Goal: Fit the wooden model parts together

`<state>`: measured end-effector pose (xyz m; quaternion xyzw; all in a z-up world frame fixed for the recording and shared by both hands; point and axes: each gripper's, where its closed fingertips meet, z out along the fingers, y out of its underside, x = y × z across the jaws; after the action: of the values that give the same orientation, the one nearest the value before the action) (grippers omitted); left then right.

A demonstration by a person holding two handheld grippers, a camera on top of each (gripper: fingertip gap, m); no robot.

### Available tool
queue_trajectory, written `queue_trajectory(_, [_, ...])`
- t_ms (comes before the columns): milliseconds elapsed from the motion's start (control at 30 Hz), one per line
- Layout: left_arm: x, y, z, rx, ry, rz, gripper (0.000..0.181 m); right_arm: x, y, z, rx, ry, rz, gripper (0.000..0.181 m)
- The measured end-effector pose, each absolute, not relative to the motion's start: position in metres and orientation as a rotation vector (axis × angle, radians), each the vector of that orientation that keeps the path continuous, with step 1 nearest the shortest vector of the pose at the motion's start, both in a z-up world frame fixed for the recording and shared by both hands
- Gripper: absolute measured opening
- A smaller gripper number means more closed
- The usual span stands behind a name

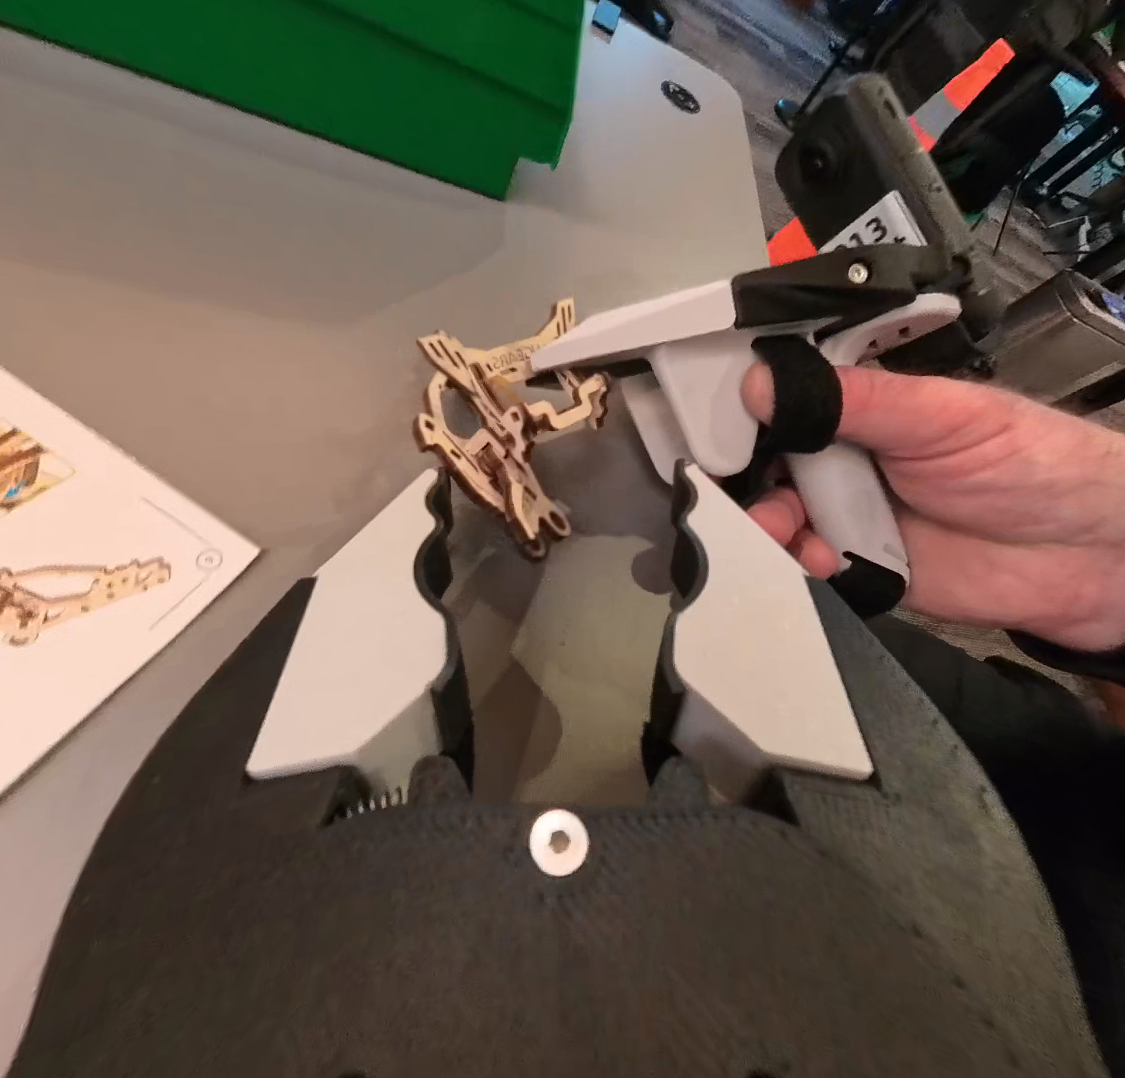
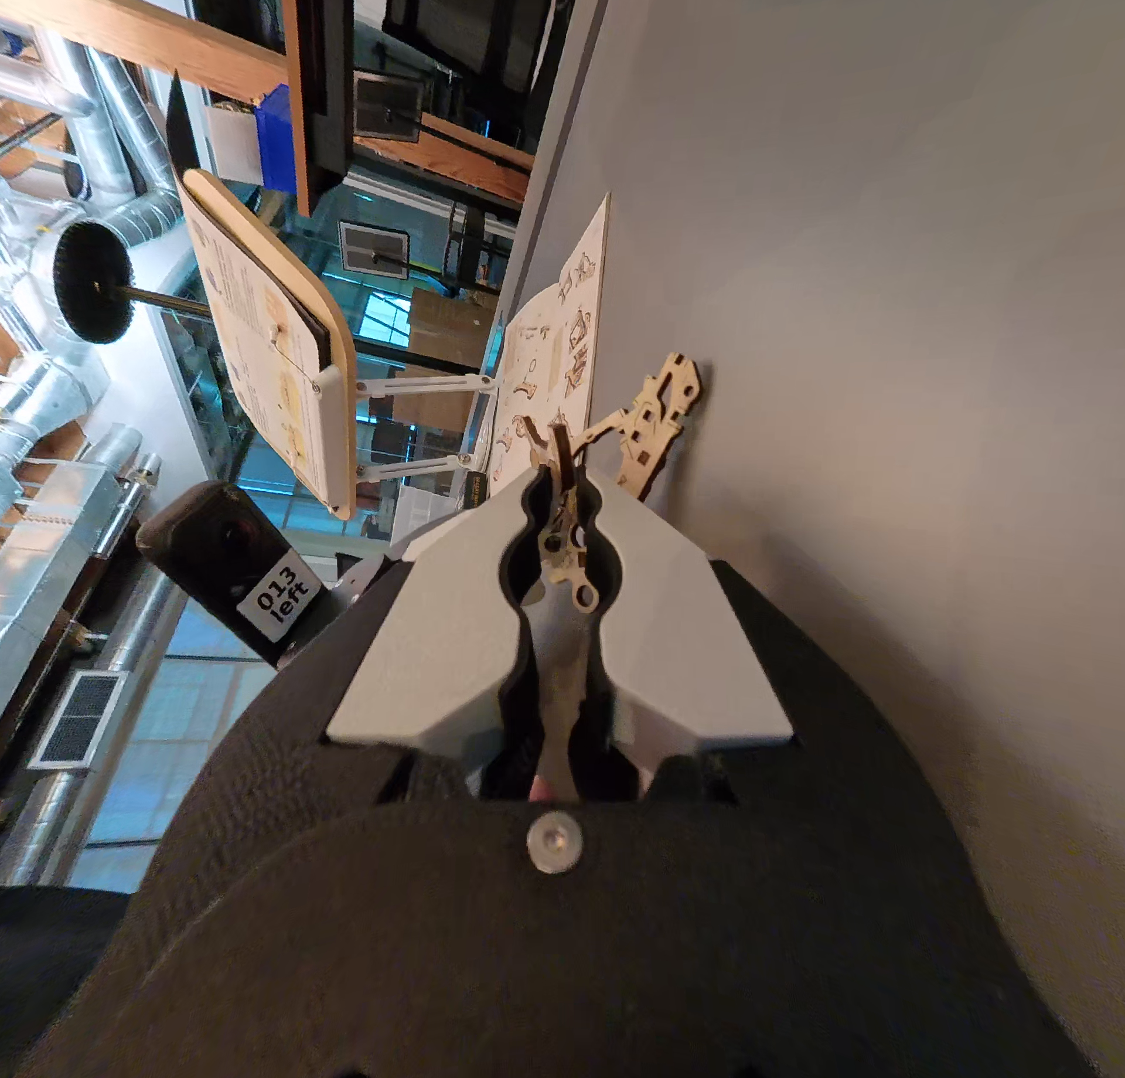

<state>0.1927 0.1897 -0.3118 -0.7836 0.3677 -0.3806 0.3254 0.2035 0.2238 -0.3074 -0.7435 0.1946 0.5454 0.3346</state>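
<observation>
Pale laser-cut wooden model assembly (image 1: 493, 440) is clamped in the right claw (image 2: 563, 500), held above the grey tabletop (image 1: 243, 318) mid-area. Left claw (image 1: 560, 537) is spread apart, empty. Fitting step underway; a left-side grip is likely needed next.

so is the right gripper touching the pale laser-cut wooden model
Touching: in the right wrist view the right gripper has its jaws closed on the pale laser-cut wooden model.

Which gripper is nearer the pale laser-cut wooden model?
Right. The right gripper is shut on the wooden model; the left gripper is open, just short of it.
</observation>
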Motion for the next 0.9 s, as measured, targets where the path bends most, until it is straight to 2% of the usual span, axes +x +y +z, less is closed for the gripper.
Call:
queue_trajectory(233, [0.22,0.188,-0.305,-1.958,1.111,-0.859,0.057,0.235,0.215,-0.304,-1.849,0.608,1.396,0.005])
queue_trajectory(500, [0.237,0.186,-0.319,-1.974,1.157,-0.776,0.06,0.254,0.212,-0.303,-1.782,0.684,1.423,0.005])
queue_trajectory(900, [0.222,0.198,-0.323,-2.02,1.073,-0.779,0.061,0.224,0.229,-0.301,-1.837,0.602,1.39,0.005])
